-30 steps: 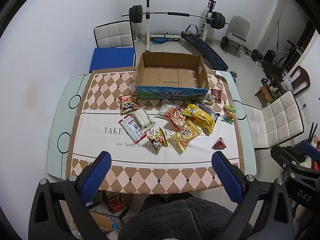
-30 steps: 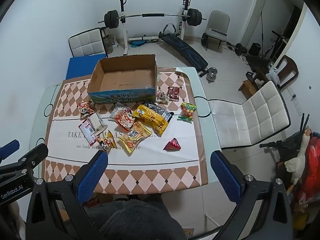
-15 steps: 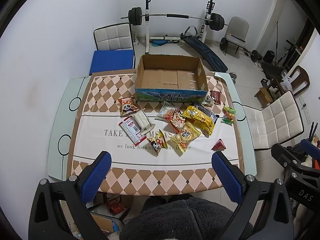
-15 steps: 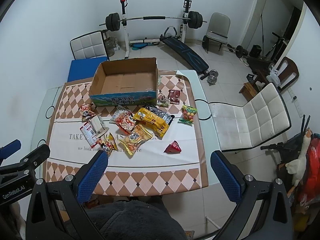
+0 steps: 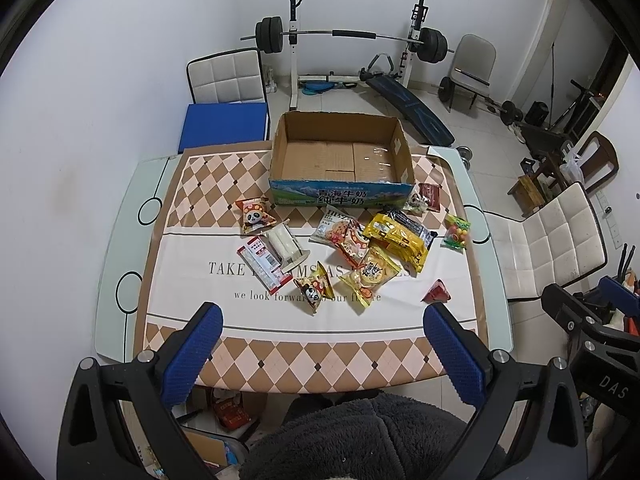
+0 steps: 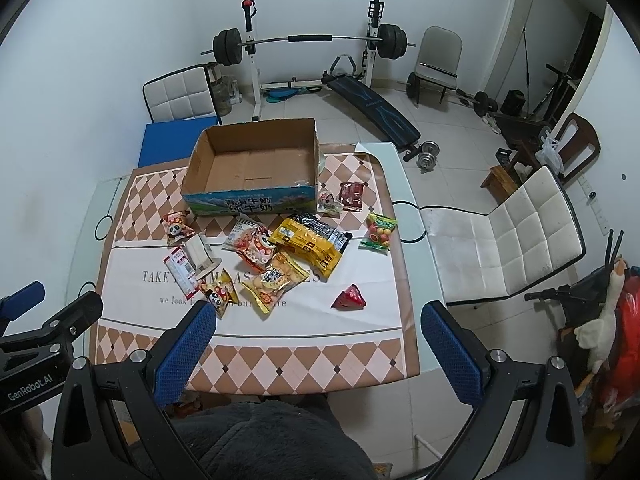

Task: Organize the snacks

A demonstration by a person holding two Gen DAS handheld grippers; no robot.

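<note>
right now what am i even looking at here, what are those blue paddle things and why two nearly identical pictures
No robot here: a person holds a tool in each hand, and each tool carries a wide-angle camera looking along its two blue-padded fingers. One picture comes from the left hand-held gripper, the other from the right hand-held gripper, so both show the same table from slightly different sides. Both grippers are open and hold nothing. On the brown-and-cream diamond-patterned tablecloth stands an empty open cardboard box with a blue printed front. In front of it lie loose snack packets, among them a large yellow bag, a small red triangular packet and an orange panda-print packet.
</note>
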